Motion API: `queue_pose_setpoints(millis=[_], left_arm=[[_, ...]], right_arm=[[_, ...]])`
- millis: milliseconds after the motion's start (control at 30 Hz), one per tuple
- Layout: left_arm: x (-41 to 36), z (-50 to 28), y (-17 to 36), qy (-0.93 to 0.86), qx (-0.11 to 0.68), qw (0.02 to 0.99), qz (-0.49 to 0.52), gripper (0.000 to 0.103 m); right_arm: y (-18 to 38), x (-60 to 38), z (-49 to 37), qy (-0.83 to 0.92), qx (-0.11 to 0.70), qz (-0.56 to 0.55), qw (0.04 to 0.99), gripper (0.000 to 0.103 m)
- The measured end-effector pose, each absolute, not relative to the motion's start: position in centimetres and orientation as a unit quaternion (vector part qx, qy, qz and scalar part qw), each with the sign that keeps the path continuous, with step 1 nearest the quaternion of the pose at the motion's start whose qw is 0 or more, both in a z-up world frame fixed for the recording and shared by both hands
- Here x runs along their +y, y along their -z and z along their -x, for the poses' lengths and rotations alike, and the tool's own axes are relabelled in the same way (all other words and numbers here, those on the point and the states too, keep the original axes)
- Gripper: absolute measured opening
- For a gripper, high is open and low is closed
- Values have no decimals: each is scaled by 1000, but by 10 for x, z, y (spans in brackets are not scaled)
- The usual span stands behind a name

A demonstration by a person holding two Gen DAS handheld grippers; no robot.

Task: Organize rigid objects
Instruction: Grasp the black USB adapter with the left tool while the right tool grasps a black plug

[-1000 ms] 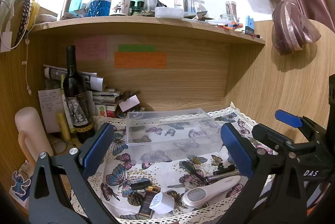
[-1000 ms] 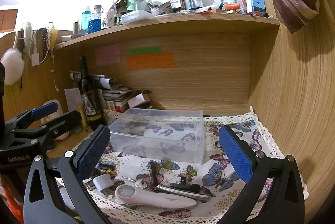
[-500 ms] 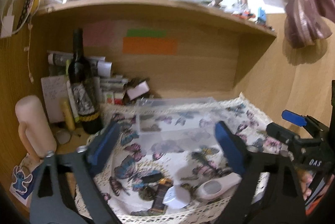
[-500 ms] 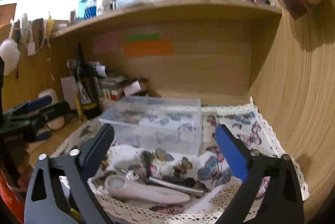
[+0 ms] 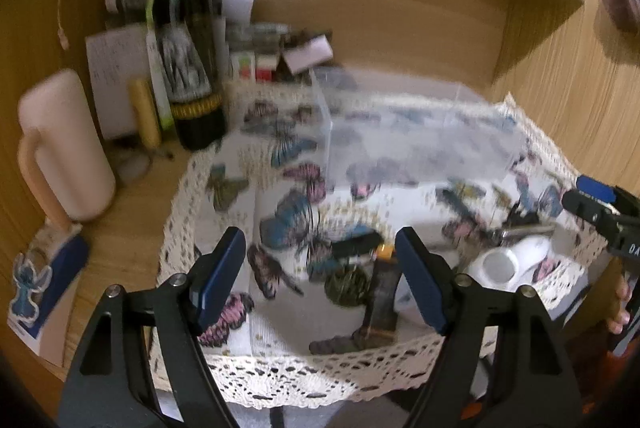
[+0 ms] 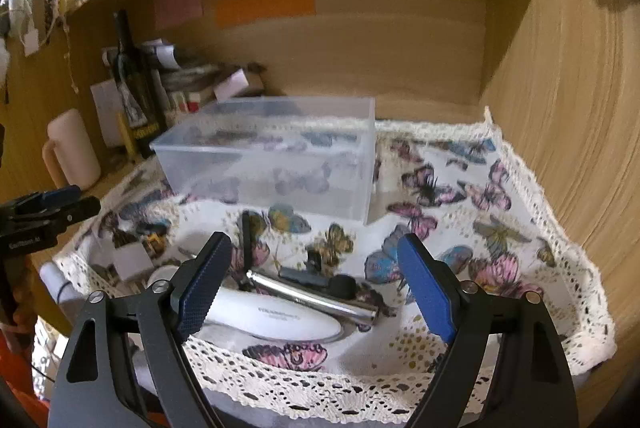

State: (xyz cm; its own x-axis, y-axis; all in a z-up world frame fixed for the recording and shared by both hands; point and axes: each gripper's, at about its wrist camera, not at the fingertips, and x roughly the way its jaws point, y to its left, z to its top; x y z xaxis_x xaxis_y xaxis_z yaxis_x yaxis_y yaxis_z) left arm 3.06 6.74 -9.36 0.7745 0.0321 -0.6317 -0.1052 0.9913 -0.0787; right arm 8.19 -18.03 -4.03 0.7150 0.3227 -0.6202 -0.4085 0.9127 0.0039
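A clear plastic box (image 6: 280, 156) stands empty on a butterfly-print cloth (image 6: 480, 228); it also shows in the left wrist view (image 5: 420, 140). In front of it lie a white handheld device (image 6: 276, 316), a silver metal tool (image 6: 312, 294), a black clip (image 6: 316, 278) and a white cube (image 6: 130, 260). In the left wrist view I see a black and orange lighter (image 5: 380, 292), a dark round piece (image 5: 346, 284) and the white device (image 5: 508, 260). My left gripper (image 5: 320, 272) is open above the lighter. My right gripper (image 6: 314, 280) is open above the silver tool.
A dark wine bottle (image 5: 188, 40), a cream mug (image 5: 60, 148), papers and small boxes stand at the back left. Wooden walls (image 6: 580, 108) close the right side and back. A shelf runs overhead. The cloth's lace edge (image 6: 360, 392) hangs over the desk front.
Both grippers have tilted down and moved in toward the small objects at the cloth's front edge. Both stay open and empty.
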Motion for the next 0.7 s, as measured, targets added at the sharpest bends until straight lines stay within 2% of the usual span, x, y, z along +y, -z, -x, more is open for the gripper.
queue_pose_setpoints(millis=[133, 267, 567, 700], left_arm=[[66, -42, 108, -20, 368, 928, 52, 78], [64, -57, 118, -13, 393, 918, 48, 77], [57, -95, 126, 28, 446, 893, 42, 64], [58, -102, 129, 38, 451, 890, 55, 63]], right_arm=[[50, -176, -92, -203, 345, 72, 914, 75], [57, -172, -101, -202, 357, 77, 909, 75], [66, -155, -125, -229, 398, 90, 884, 65], [70, -146, -128, -227, 405, 114, 878, 63]])
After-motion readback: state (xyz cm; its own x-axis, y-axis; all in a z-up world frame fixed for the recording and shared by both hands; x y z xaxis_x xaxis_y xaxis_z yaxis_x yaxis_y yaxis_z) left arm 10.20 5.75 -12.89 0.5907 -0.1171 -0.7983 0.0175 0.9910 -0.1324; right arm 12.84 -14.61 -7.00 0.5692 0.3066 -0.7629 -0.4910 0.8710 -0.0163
